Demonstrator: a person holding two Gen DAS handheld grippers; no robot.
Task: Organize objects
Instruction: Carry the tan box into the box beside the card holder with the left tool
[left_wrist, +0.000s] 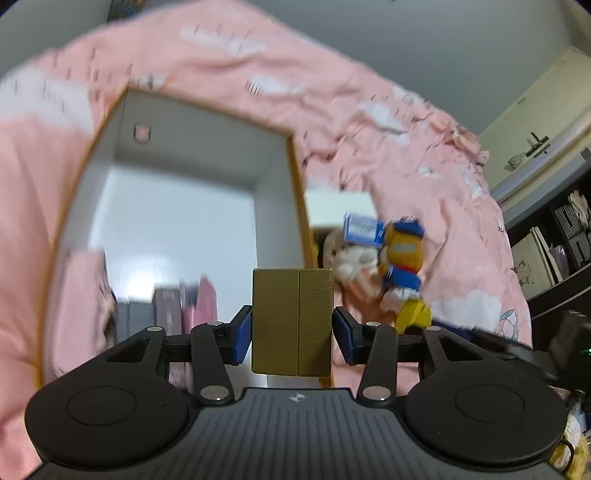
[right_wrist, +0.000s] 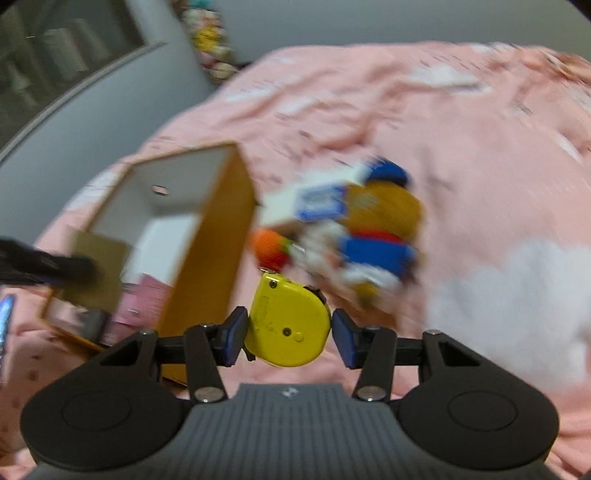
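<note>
1. Left wrist view: left gripper (left_wrist: 291, 334) holds a gold block (left_wrist: 291, 321) between its blue pads (left_wrist: 242, 338), both pads touching its sides. It hangs over the near right corner of an open box (left_wrist: 295, 173), white inside, orange rim, lying on a pink bedsheet (left_wrist: 369, 103). Pink packets (left_wrist: 184, 306) sit at the box's near end. Right of the box: a plush toy (left_wrist: 400, 258) and a small blue-white carton (left_wrist: 364, 229), blurred.
2. Right wrist view: right gripper (right_wrist: 290, 338) is around a yellow tape measure (right_wrist: 290, 325); left pad (right_wrist: 234, 338) touches it, right pad shows a slight gap, so grip uncertain. Box (right_wrist: 210, 236) is far left; plush toy (right_wrist: 376, 236) and carton (right_wrist: 314, 201) just beyond the tape measure. All motion-blurred.
</note>
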